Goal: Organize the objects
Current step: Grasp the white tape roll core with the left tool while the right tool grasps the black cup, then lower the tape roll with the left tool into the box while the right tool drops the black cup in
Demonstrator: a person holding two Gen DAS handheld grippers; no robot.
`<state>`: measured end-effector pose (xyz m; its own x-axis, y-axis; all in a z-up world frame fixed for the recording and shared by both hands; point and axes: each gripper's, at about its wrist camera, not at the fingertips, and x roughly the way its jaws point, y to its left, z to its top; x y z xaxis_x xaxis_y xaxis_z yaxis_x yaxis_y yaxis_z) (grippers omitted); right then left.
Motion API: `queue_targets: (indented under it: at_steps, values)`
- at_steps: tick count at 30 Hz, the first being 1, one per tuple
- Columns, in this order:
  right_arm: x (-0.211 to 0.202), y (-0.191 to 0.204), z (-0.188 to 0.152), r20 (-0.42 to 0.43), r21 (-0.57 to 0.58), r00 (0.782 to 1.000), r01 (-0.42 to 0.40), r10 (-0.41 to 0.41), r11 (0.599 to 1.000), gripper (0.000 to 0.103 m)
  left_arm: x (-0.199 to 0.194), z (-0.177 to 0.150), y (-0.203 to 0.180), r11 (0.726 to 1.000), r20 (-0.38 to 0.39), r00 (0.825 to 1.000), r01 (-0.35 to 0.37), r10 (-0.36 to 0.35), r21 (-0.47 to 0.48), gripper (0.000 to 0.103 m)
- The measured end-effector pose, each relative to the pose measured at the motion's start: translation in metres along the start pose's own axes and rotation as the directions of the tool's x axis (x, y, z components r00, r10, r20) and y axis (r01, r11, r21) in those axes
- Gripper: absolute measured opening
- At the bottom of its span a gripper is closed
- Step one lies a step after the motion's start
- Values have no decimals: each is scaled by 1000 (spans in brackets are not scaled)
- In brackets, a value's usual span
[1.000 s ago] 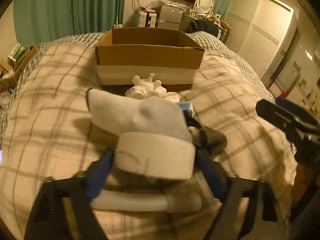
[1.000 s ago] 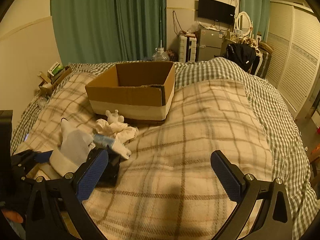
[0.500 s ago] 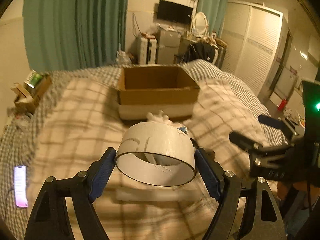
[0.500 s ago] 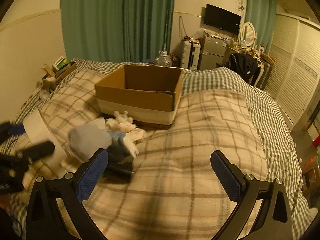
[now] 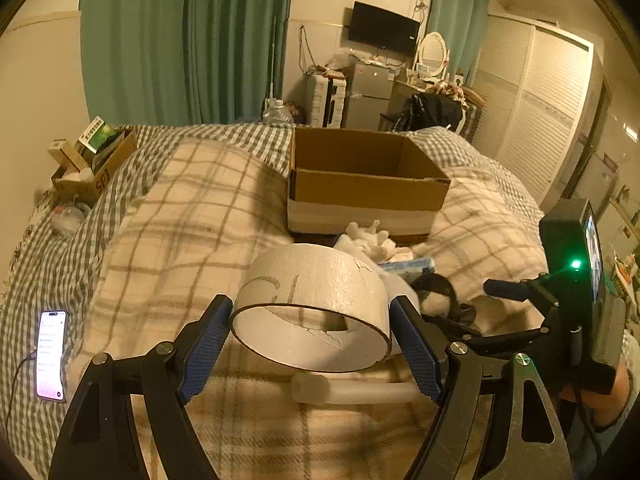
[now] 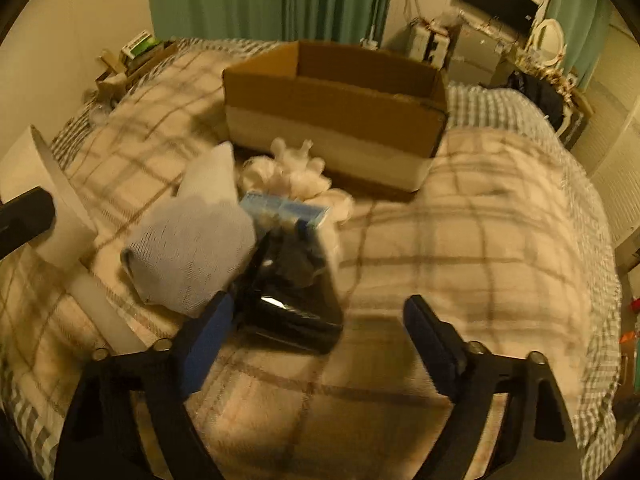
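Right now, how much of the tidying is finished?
Nothing visible inside the cardboard box yet. In hand: the left gripper holds the white tape roll. The right gripper is open near the pile. Left on the bed: sock, black object, white plastic tube.

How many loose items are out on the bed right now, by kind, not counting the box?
Tape roll, held in the left tongs: 1
Sock: 1
White plush toy: 1
Blue packet: 1
Black glossy item: 1
White tube: 1
Phone: 1
Total: 7
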<state>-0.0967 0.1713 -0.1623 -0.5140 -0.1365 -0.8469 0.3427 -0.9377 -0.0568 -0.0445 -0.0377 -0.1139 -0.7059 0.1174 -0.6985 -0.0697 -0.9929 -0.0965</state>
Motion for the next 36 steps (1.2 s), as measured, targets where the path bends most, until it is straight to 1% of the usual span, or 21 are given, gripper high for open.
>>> queue_targets:
  at_steps: [1,2,3,6,9,12,14,16,19,22,24,26,28,30,32,36]
  values:
    - [1,0,-1,-3,-4,1000,-19,19,1000,68,3,-1,1,1000,-5,1000,1,-1,-4,82]
    - [2,1,-1,-3,-9,999,-40,40,999,63,5,-2,1,1000,-11,1000,4,-4,-9,82]
    - [1,2,-1,-3,-13,999,-51,51,999,56,6,-3,2,1000,-16,1000,7,-8,-13,82]
    - [-5,5,-3,19,-29,999,-28,29,999,56,6,-6,1,1000,-12,1000,11,-11,-14,82]
    - [-19,7,-3,66,-32,998,1,1,999,55,2,-7,1,1000,-6,1000,21,-21,-23,82]
    - [-36,4,-2,102,-23,995,5,-2,1000,54,-3,-2,0,998,-5,999,43,-43,-36,82]
    - [-48,4,1,112,-34,994,-1,5,999,54,-6,10,-1,997,7,998,64,-64,-33,82]
    - [-60,6,5,130,-54,992,-3,10,999,53,-11,25,-4,997,23,997,71,-71,-24,82]
    - [-81,9,17,171,-97,985,17,0,995,53,-20,52,-11,996,53,995,85,-85,3,82]
    - [-106,2,40,234,-120,972,40,-10,992,49,-26,79,-17,996,81,993,86,-88,24,82]
    - [-123,-6,61,284,-131,958,72,-32,989,49,-26,102,-20,996,94,991,88,-91,33,82]
    - [-137,-16,87,324,-136,945,95,-46,986,49,-23,125,-23,995,102,990,90,-94,38,82]
    - [-142,-26,114,345,-135,937,104,-52,985,49,-13,151,-26,996,108,990,81,-86,46,82]
    - [-138,-38,141,356,-125,932,115,-63,985,49,4,175,-29,996,102,992,68,-73,52,82]
    - [-129,-50,168,361,-110,931,98,-53,989,49,20,190,-29,996,89,993,72,-76,54,82]
    - [-98,-69,211,336,-90,942,42,-9,995,49,66,213,-29,996,57,997,56,-60,68,82]
